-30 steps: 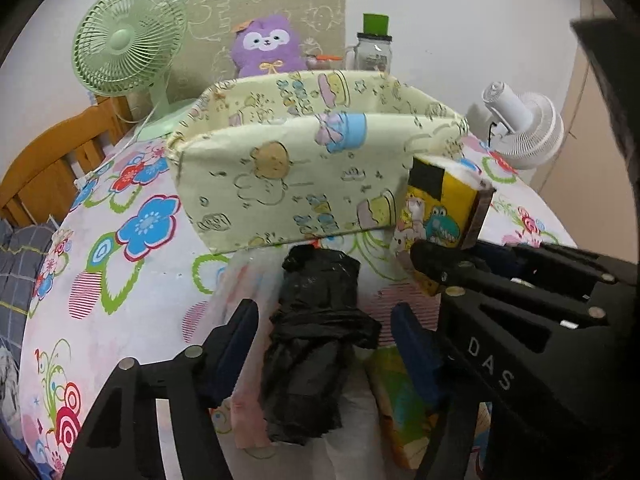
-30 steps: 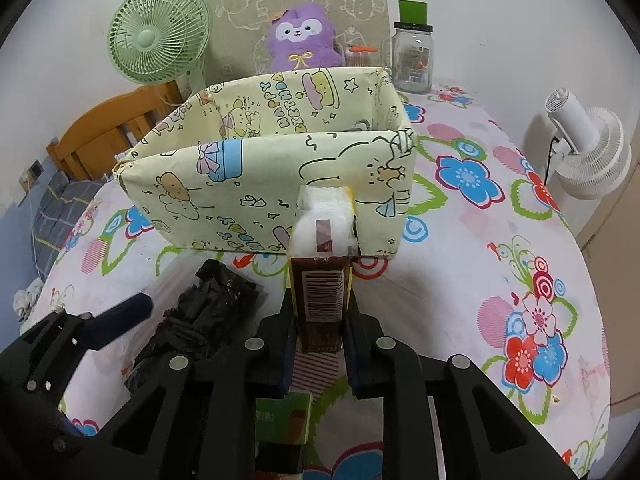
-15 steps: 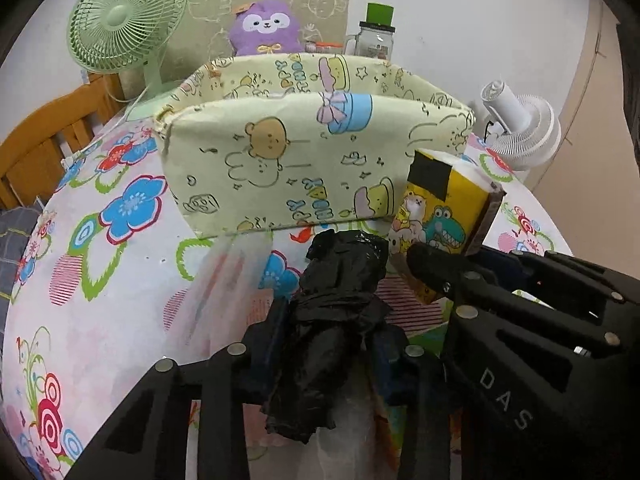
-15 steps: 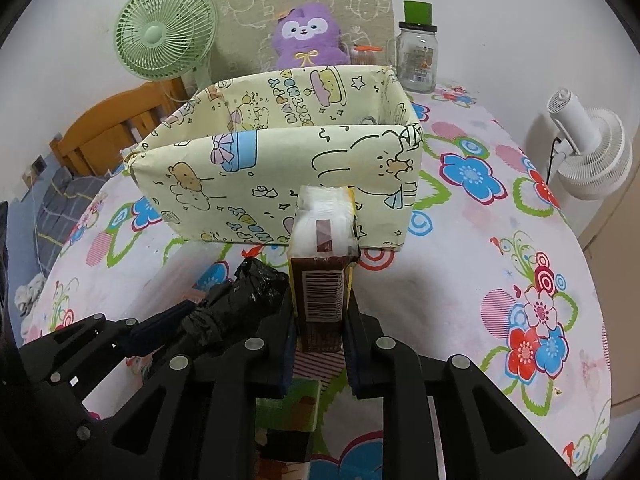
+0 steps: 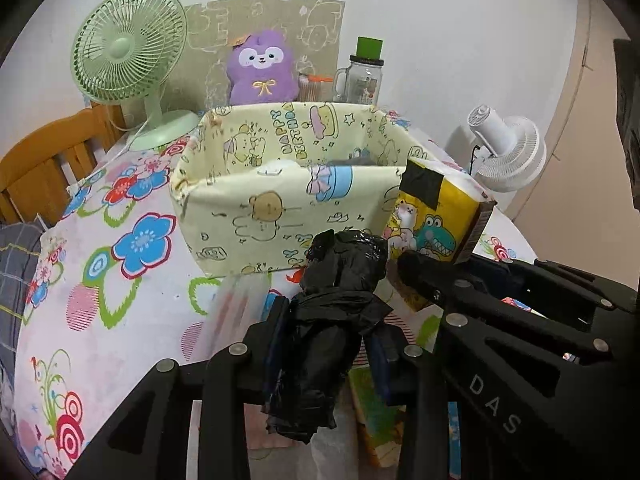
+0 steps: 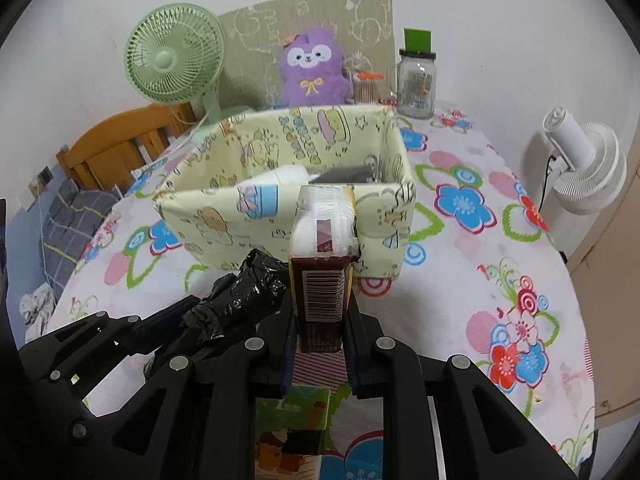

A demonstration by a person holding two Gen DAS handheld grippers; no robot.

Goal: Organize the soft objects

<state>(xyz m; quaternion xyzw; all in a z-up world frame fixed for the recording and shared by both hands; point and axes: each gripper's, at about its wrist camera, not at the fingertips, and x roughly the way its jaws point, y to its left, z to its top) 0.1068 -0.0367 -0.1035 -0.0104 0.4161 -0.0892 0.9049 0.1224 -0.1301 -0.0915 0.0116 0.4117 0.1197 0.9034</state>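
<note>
A crumpled black plastic bag (image 5: 340,304) hangs above the flowered tablecloth with my left gripper (image 5: 328,340) shut on its middle. Just to its right, my right gripper (image 6: 320,316) is shut on a yellow cartoon-printed tissue pack (image 6: 324,248), held upright; the same tissue pack (image 5: 436,216) shows in the left wrist view. Both are held side by side, a little in front of the pale yellow fabric bin (image 6: 224,224). Its open top shows a white item (image 6: 280,176) and a grey item (image 6: 348,174) inside.
Behind the bin stand a green fan (image 5: 128,64), a purple plush (image 5: 262,68) and a glass jar (image 5: 364,80). A white fan (image 6: 580,168) sits off the table's right edge, a wooden chair (image 6: 120,140) on the left. A colourful pack (image 6: 292,428) lies under the grippers.
My left gripper has shut on the black bag and lifted it off the table. The right gripper has risen with the tissue pack, and the bin's inside has come into view.
</note>
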